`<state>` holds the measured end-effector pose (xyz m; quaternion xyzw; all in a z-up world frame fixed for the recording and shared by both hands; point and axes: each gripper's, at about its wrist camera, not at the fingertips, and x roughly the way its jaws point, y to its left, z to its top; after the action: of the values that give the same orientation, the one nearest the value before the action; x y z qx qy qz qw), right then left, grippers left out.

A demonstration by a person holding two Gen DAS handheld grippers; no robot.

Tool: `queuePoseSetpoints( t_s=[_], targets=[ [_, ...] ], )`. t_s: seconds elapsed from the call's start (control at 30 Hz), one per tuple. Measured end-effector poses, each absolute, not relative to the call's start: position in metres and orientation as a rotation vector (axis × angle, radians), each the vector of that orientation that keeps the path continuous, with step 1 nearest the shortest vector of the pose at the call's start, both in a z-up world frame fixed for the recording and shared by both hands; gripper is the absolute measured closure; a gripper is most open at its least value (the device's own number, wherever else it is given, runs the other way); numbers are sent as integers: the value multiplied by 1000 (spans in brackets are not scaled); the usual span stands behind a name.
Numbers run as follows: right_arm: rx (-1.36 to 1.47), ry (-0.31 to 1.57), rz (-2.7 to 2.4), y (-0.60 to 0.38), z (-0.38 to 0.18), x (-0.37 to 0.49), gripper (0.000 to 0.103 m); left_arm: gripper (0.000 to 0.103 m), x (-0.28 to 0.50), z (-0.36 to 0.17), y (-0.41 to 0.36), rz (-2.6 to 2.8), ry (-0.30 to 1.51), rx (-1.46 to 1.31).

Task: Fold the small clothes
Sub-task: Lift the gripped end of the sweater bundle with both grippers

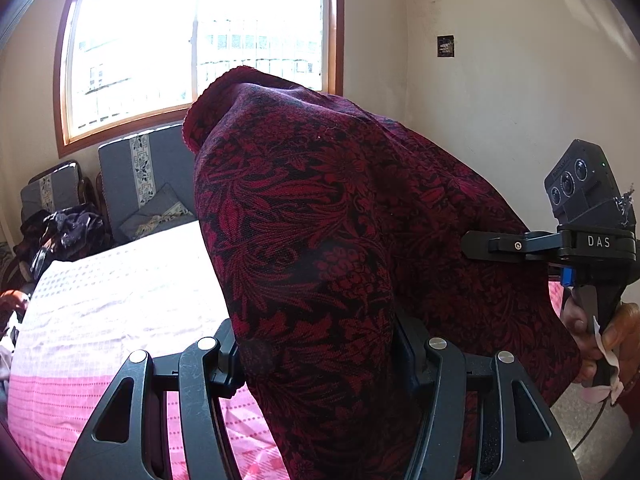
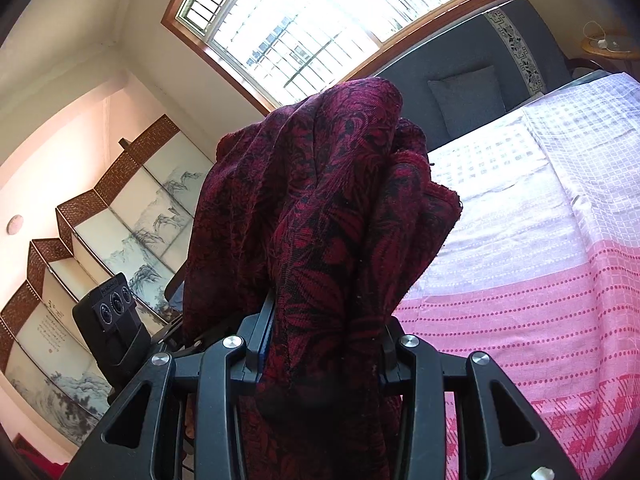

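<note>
Both the left gripper (image 1: 320, 344) and right gripper (image 2: 324, 340) clamp a dark red floral garment (image 1: 320, 220), apparently lifted above the pink bed (image 2: 540, 300).

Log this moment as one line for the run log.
left claw: shut on red garment | right claw: shut on red garment | garment: lifted above bed, unfolded

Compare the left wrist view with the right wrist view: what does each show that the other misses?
Only the left wrist view shows the right gripper, side-on against the dark red floral garment, and a clothes pile. Only the right wrist view shows the painted folding screen. Both show the garment bunched in their own gripper, left and right, above the pink and white bedspread.
</note>
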<state>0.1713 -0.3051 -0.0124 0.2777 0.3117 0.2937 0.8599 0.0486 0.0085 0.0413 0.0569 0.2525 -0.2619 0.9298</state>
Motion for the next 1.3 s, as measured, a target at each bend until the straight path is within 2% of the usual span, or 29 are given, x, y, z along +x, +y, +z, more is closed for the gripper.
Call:
queuePoseSetpoints(
  t_s=[0.37, 0.77, 1.3],
  targets=[
    [606, 682, 617, -296, -12, 208, 67, 45, 105, 37, 13, -498, 542, 99],
    [643, 728, 609, -286, -41, 253, 67, 45, 160, 10, 18, -461, 602, 83],
    [660, 776, 585, -265, -61, 284, 67, 45, 200, -20, 15, -431, 658, 73]
  ],
)
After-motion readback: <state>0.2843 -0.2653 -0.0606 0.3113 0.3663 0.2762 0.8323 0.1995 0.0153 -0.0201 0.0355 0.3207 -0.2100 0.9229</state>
